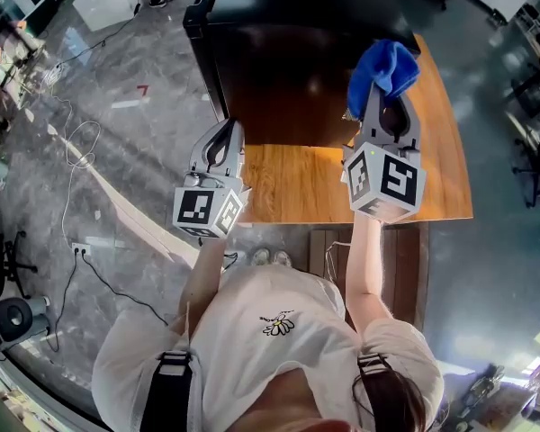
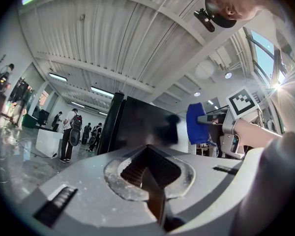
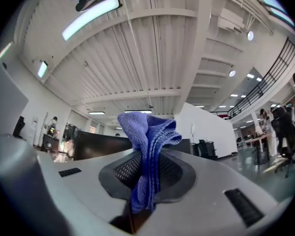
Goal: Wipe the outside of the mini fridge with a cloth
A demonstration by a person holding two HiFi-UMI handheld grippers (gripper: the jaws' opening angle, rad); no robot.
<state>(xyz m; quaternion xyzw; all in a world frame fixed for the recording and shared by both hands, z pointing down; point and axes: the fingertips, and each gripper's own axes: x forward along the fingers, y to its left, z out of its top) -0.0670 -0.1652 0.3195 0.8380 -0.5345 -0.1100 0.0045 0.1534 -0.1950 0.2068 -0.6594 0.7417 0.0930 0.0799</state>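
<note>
Grey stone floor, wooden table (image 1: 299, 185) with the black mini fridge (image 1: 292, 57) standing on it at the far end. Right gripper (image 1: 389, 106) is clamped on a bunched blue cloth (image 1: 384, 68), held up over the fridge's top right corner, not clearly touching it. Left gripper (image 1: 222, 140) has jaws together, nothing in them, raised near the fridge's front left edge. Both arms bent, grippers pointing away from the body. Best to press the cloth flat, wipe in overlapping strokes, top first, then sides.
</note>
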